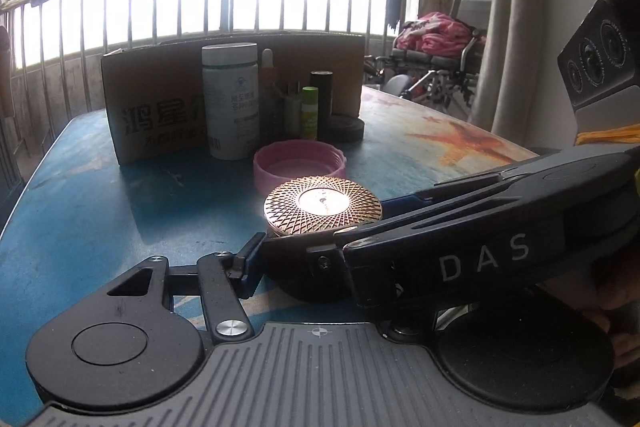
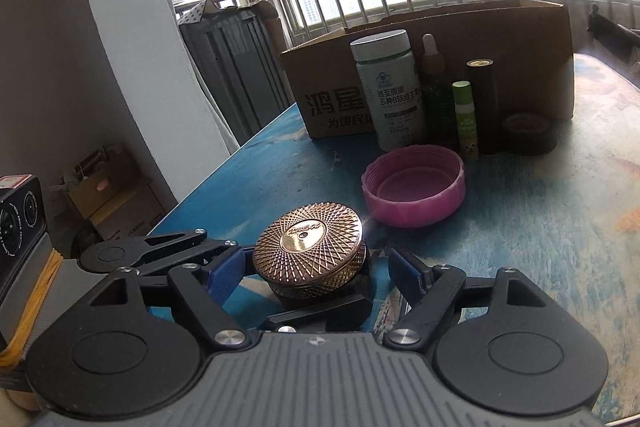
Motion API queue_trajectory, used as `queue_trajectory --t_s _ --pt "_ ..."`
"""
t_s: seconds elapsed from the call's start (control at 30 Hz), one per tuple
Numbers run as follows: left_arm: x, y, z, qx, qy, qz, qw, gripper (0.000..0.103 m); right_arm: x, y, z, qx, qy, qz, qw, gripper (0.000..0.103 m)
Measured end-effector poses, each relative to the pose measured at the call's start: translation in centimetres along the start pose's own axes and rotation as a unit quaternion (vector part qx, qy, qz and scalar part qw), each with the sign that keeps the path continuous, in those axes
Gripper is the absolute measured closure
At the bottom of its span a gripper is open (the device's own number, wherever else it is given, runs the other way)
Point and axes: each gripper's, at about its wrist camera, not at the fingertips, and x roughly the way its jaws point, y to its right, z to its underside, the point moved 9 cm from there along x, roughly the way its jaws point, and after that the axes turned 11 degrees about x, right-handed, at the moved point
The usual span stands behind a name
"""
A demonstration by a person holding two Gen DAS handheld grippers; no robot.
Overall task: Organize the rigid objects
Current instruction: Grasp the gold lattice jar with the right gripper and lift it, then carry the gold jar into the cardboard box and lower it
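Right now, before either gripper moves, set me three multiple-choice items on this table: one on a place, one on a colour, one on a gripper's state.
1. Where does the pink lid lie?
A. Inside the cardboard box
B. On the table, between the gold-lidded jar and the white bottle
C. On top of the white bottle

2. What colour is the cap of the small tube next to the black cylinder?
A. Red
B. Yellow
C. Green

3. How does the right gripper stand?
A. Open, with the gold-lidded jar between its fingers
B. Shut on the pink lid
C. Shut on the white bottle

Answers: 1 B, the lid lies open side up on the tabletop between the two. 2 C, the cap is light green. 3 A, a gap shows between each blue pad and the jar.
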Motion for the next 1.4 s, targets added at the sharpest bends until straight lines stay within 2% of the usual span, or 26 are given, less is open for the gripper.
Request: queue_trajectory --t_s 0.17,0.3,0.53,0.63,0.7,0.8,0.93,1.03,1.13,1.27,1.4 --pt "-0.2 0.2 0.0 0.000 0.001 -0.002 1.0000 0.047 -0.1 -0.2 0.2 -0.011 0.004 0.000 1.000 0.035" --pt "-0.3 0.1 -0.6 -0.007 -0.016 -0.008 0.9998 0.047 -0.3 -0.2 0.1 -0.005 0.006 -0.007 1.000 0.035" --pt "-1.0 1.3 -4.7 0.041 -0.031 -0.013 0.9986 0.047 -2.3 -0.3 -2.6 0.002 0.002 -0.031 1.000 0.036" --pt "-1.1 1.4 -7.5 0.055 -0.023 -0.007 0.9982 0.047 -3.7 -0.5 -5.0 -0.018 -0.006 -0.046 0.999 0.036" --pt "-0.9 0.9 -9.6 0.044 -0.016 0.003 0.9989 0.047 -4.4 -0.6 -7.0 -0.034 -0.018 -0.056 0.998 0.036" --pt "0.1 -0.7 -13.3 0.031 0.005 0.011 0.9994 0.047 -5.0 -1.0 -10.7 -0.065 -0.033 -0.066 0.995 0.036" --pt "2.2 -3.5 -18.1 0.056 0.021 -0.002 0.9982 0.047 -4.4 -2.0 -17.0 -0.115 -0.033 -0.066 0.991 0.036" --pt "4.3 -6.2 -20.7 0.078 0.009 -0.008 0.9969 0.047 -2.8 -2.7 -21.3 -0.139 -0.045 -0.072 0.987 0.036" --pt "7.4 -9.0 -21.8 0.094 -0.022 -0.009 0.9953 0.047 0.5 -3.3 -24.8 -0.153 -0.075 -0.076 0.982 0.036" --pt "12.5 -12.8 -20.9 0.134 -0.082 -0.009 0.9876 0.047 6.7 -2.5 -27.3 -0.128 -0.113 -0.077 0.982 0.037" --pt "17.1 -16.9 -18.8 0.139 -0.139 -0.007 0.9805 0.047 14.4 0.1 -28.1 -0.082 -0.162 -0.055 0.982 0.042"
